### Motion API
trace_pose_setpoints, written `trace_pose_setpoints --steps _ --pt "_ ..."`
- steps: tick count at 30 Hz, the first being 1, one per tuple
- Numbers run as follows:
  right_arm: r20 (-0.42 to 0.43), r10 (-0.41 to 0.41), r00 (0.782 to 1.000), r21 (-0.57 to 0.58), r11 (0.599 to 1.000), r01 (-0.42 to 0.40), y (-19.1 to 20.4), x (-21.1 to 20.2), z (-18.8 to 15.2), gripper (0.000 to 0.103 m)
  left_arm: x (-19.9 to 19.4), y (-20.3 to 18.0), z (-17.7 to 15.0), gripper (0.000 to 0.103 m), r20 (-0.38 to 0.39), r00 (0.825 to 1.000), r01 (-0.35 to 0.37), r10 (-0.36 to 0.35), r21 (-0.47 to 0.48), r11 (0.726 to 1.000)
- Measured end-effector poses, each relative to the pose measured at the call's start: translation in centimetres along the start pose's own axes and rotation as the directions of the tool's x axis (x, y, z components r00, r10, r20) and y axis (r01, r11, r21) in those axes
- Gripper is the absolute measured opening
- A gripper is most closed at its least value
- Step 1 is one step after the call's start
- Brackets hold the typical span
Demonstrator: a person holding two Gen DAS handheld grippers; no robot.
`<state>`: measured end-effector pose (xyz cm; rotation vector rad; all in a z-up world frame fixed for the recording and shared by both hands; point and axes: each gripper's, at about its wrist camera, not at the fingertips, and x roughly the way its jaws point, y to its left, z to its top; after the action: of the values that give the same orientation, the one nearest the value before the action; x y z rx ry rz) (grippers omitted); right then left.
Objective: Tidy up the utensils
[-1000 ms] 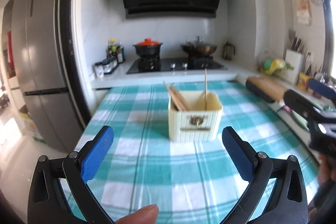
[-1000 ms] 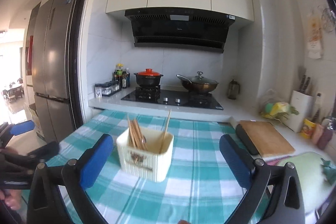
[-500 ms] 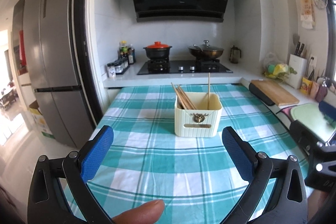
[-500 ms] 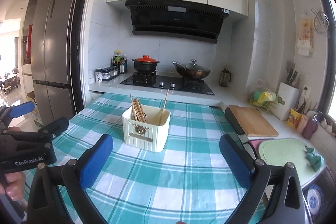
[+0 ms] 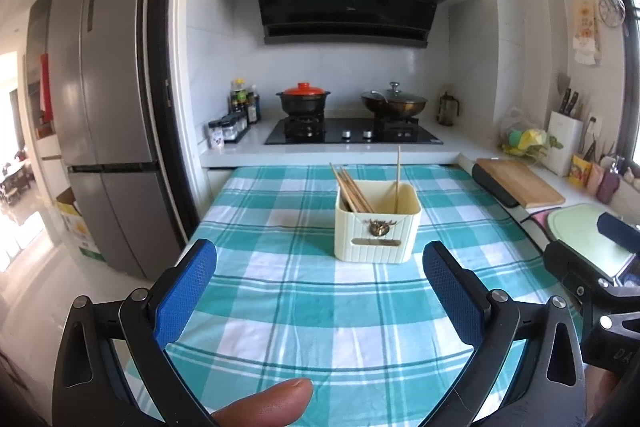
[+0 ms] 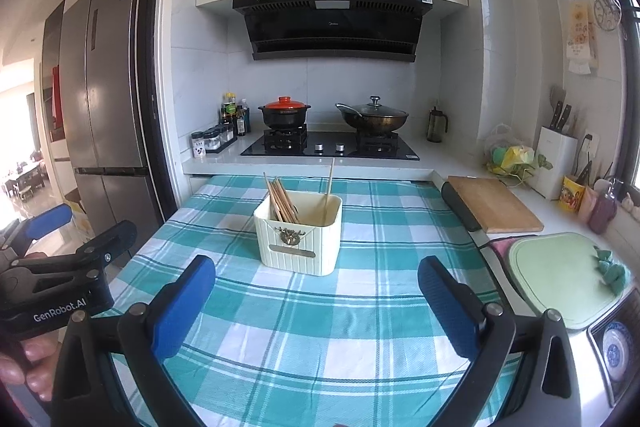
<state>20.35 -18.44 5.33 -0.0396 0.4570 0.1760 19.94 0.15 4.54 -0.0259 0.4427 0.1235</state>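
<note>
Both hand-held grippers, left [image 5: 320,291] and right [image 6: 316,291], are spread wide, holding nothing. Cream holder [image 5: 378,227] sits mid-counter [image 5: 320,327]; bundled chopsticks [image 5: 352,189] lean left inside, one lone stick [image 5: 397,179] right. Probably light, stiff, slippery, so pinch the upper shaft.
</note>
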Motion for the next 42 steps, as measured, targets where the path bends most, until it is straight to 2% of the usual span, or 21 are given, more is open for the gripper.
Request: trace_pose_setpoints --steps 42 --pt "0.033 0.015 0.999 -0.018 1.000 -0.014 1.0 -1.5 0.8 0.103 -1.5 0.7 0.5 0.103 0.021 1.000 -0.021 0.021 -0.010 1.000"
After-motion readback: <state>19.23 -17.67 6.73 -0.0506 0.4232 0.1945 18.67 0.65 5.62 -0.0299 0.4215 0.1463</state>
